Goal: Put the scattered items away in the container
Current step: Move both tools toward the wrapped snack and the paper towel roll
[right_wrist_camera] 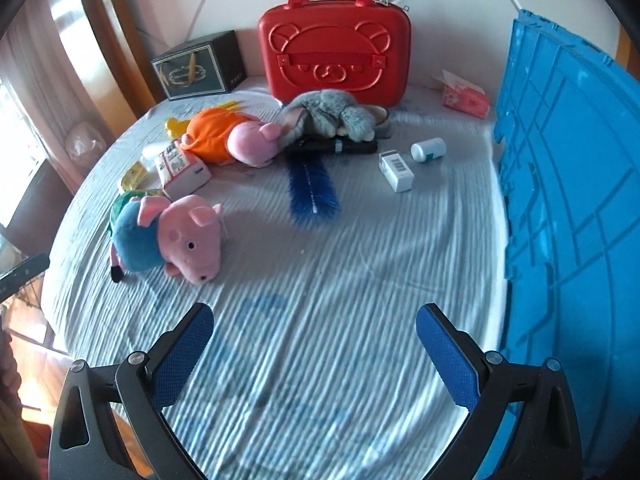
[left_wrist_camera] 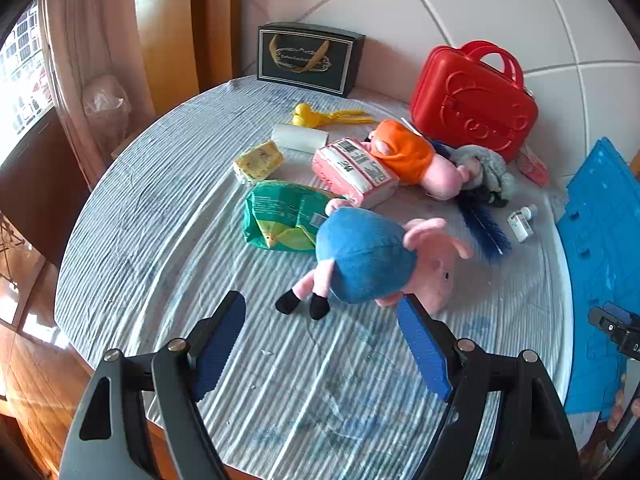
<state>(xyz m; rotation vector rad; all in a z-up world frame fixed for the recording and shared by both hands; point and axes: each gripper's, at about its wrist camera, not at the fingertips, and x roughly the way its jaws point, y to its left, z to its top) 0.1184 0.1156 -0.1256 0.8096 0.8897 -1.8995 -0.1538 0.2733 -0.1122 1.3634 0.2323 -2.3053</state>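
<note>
Striped bed sheet (right_wrist_camera: pixel 320 280) is covered in stuff: blue-shirt pig plush (right_wrist_camera: pixel 172 236) near the left edge, orange-shirt pig plush (right_wrist_camera: pixel 224 136) and grey plush (right_wrist_camera: pixel 332 114) further back, red case (right_wrist_camera: pixel 334 40) against the headboard, blue crate (right_wrist_camera: pixel 568 208) along the right edge.

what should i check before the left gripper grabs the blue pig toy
1. Left gripper open: ok, fingers spread wide.
2. Nothing held in it: ok.
3. Blue pig toy ahead of the fingers: ok, lying on its side just beyond them.
4. Toy free of clutter: cannot tell, the green packet lies right behind it, maybe touching.
5. Right gripper out of the way: ok, open, over bare bedsheet.
6. Blue crate ready to receive: cannot tell, only its outer wall shows.
</note>
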